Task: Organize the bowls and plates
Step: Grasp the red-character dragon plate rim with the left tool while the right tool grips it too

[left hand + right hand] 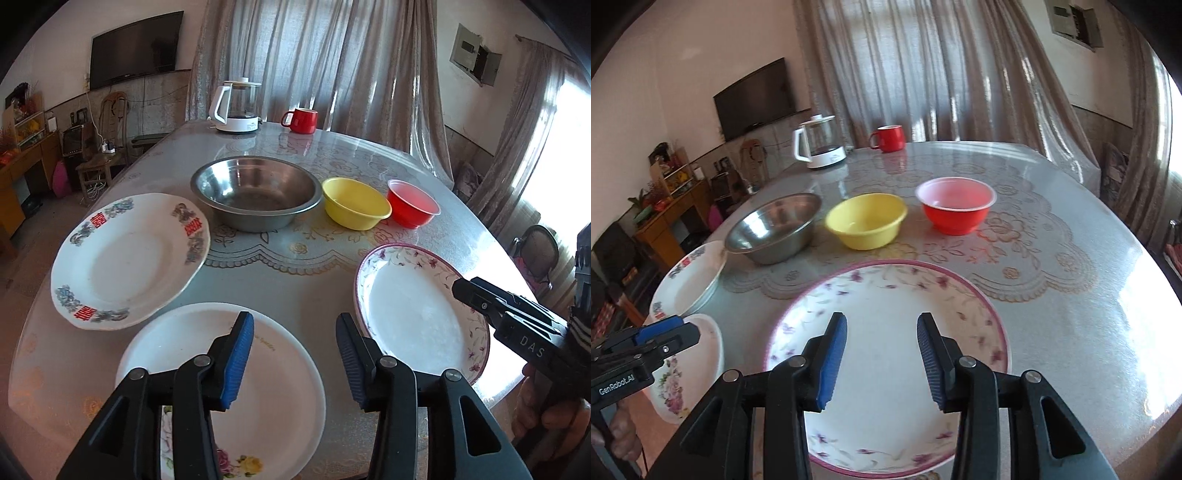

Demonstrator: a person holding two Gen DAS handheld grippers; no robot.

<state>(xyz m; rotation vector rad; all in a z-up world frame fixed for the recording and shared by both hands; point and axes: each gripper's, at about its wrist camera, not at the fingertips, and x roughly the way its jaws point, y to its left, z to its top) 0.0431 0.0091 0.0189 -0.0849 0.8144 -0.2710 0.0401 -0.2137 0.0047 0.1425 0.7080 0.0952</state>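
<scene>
Three plates lie on the round table's near side: a white plate with red characters [125, 258] at left, a plain white plate with a flower print [236, 376] in front, and a pink-rimmed floral plate [417, 306] at right. Behind them stand a steel bowl [255, 192], a yellow bowl [354, 203] and a red bowl [412, 206]. My left gripper [295, 325] is open and empty above the flower-print plate. My right gripper [882, 325] is open and empty above the pink-rimmed plate [886, 354]; it also shows in the left wrist view [509, 314].
A white kettle [236, 107] and a red mug [301, 120] stand at the table's far edge. Curtains hang behind the table. A wooden chair and cabinets stand at far left, below a wall TV [136, 48].
</scene>
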